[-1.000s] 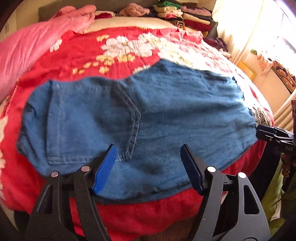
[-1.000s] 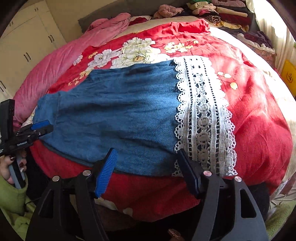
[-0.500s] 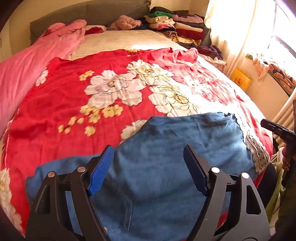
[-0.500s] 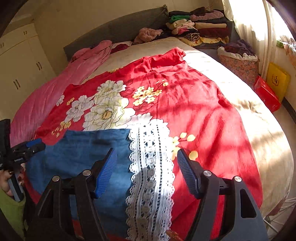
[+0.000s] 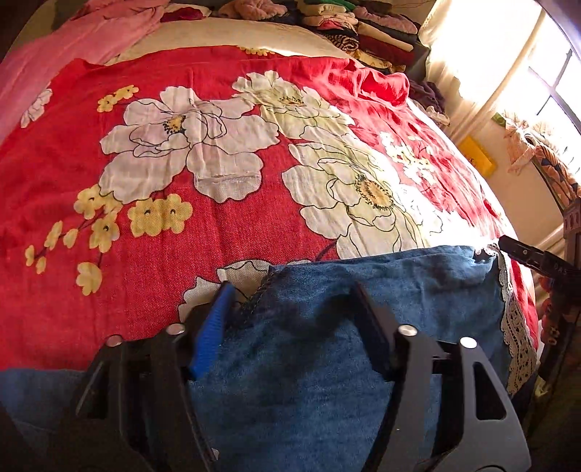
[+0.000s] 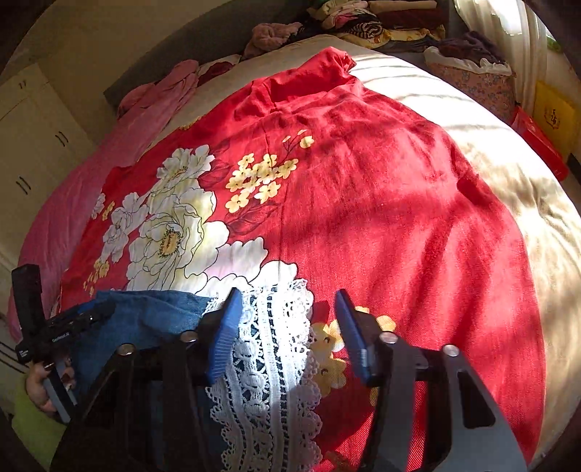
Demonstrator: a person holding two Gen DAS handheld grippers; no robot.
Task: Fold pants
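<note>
Blue denim pants with a white lace hem lie on a red floral bedspread near the bed's front edge. My left gripper is open, its fingers straddling the far edge of the denim. My right gripper is open over the lace hem, left finger near the denim. The right gripper also shows at the right edge of the left wrist view. The left gripper also shows at the left of the right wrist view.
A pink blanket lies along the bed's left side. Stacked folded clothes sit at the far end. A cream sheet covers the right of the bed. A cupboard stands left. A red box and a curtain are right.
Both grippers have moved forward and down over the pants. The denim now fills only the bottom of each view. Both stay open.
</note>
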